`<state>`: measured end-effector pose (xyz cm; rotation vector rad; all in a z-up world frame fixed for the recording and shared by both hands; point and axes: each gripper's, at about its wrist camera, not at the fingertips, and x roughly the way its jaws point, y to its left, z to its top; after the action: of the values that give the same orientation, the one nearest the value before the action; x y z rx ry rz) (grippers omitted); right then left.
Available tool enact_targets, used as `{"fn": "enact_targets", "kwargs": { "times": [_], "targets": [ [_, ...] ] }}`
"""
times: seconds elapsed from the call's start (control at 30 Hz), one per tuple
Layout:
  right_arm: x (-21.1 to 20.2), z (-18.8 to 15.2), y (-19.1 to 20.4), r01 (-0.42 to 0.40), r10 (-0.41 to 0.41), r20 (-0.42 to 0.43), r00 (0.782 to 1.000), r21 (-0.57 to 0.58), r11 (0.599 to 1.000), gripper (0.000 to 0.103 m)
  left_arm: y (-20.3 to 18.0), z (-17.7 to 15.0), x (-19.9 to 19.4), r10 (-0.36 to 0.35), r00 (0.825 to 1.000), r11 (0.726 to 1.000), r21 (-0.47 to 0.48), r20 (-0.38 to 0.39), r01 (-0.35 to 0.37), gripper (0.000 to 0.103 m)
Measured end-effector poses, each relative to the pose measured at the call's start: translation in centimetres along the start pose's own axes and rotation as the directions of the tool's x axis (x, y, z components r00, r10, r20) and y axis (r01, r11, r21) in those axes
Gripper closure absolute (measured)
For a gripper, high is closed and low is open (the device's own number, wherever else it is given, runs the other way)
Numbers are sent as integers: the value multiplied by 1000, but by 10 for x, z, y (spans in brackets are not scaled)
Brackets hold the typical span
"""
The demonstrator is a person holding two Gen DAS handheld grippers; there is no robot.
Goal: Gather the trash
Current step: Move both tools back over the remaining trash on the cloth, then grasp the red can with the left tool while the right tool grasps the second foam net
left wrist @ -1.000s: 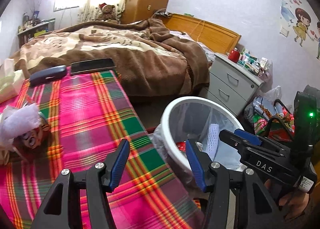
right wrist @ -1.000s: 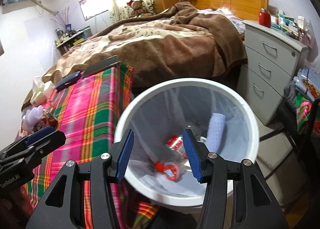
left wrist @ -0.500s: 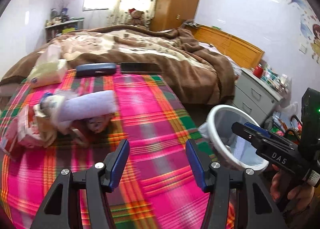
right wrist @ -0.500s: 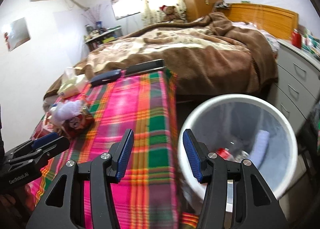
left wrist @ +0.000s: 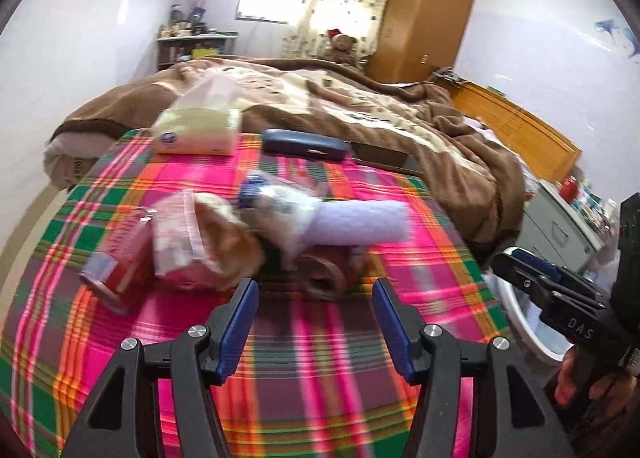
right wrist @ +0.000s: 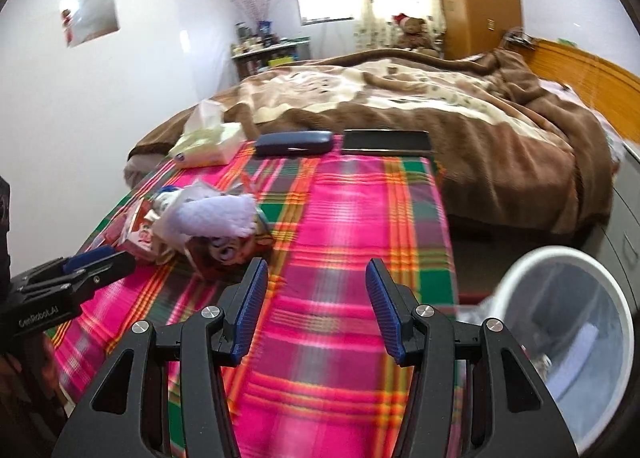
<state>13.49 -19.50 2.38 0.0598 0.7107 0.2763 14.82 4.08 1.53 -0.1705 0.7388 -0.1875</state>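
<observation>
"DAS" on right tongs [left wrist: 532, 270], "GenRobot.AI" on left tongs [right wrist: 94, 264]

My left gripper [left wrist: 314, 316] and right gripper [right wrist: 314, 298] both point forward and downward with jaws apart and nothing between them, side by side at the same height, a hand [left wrist: 592, 388] wrapped around the right one's handle.

The left wrist view looks down along its blue-padded fingers onto the pink, green and orange plaid cloth [left wrist: 328, 378], close to the heap of crumpled wrappers [left wrist: 248, 234] at centre frame; the right wrist view faces the same way, with that heap at left and the white round bin [right wrist: 516, 278] at lower right; both share the brown blanketed bed [left wrist: 360, 106] in the upper frame.
</observation>
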Motion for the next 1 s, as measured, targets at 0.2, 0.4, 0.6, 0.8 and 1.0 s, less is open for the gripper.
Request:
{"fn": "enact_targets", "kwargs": {
  "times": [0.2,0.4,0.6,0.8,1.0],
  "targets": [
    [18,16,29,-41,41,-1,999,-77,996,50,37,4,0,48,999,998,-35,-4,-48,39],
    [37,35,50,-83,84,0,996,-134,988,50,77,11,3,84,996,993,-86,-14,-85,38],
    [54,44,64,-156,151,-38,988,-200,967,49,111,17,11,136,990,984,-112,-31,-139,31],
    [66,48,79,-214,194,-97,976,-282,935,49,128,21,12,146,989,979,-139,-33,-149,30],
    [72,45,87,-214,165,-163,973,-353,911,48,140,24,18,151,987,978,-135,-45,-156,30]
  ]
}}
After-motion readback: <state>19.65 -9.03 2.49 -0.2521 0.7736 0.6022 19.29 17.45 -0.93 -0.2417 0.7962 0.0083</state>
